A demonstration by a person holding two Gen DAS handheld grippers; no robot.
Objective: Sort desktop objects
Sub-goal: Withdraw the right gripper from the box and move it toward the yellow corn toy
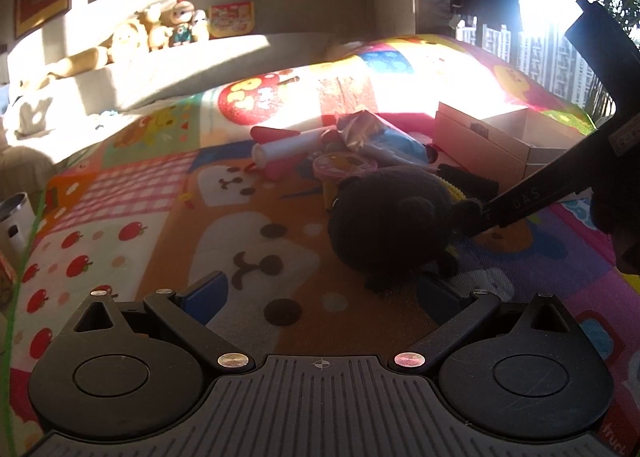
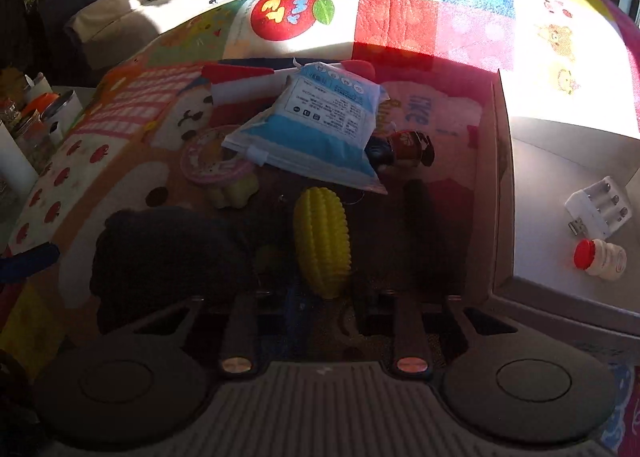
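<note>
**Right tool pinched shut at the black toy, and the clutter sits very close**

The right gripper [image 1: 482, 215] has its jaws drawn together low over the colourful patchwork play mat [image 1: 160, 193]. Its tip meets a small knob on the black round plush toy [image 1: 384, 225], which lies on the mat just beside the ribbed yellow plastic corn toy [image 2: 322, 241]. It is too dark there for me to tell whether the knob is really pinched. The left gripper [image 1: 320, 289] hangs near the plush with its blue pads wide apart and nothing between them.

My worry is the hold. A pinch on one soft nub could slip and drop the plush short of the open cardboard box [image 1: 480, 137]. The hanging toy could also brush the corn or the pink-lidded yellow cup [image 2: 218, 169]. The blue-and-white plastic pouch [image 2: 316, 129] is propped on other items and might slide if they are nudged.

Not much writing can be read:
- The mat shows what looks like "like" near the box, and "frui…" at one edge.
- Letters sit inside its red apple [image 2: 292, 9], but I can't read them with confidence.
- The pouch's print is too fine to read.
- The right tool's finger carries pale letters I can't make out.
</note>
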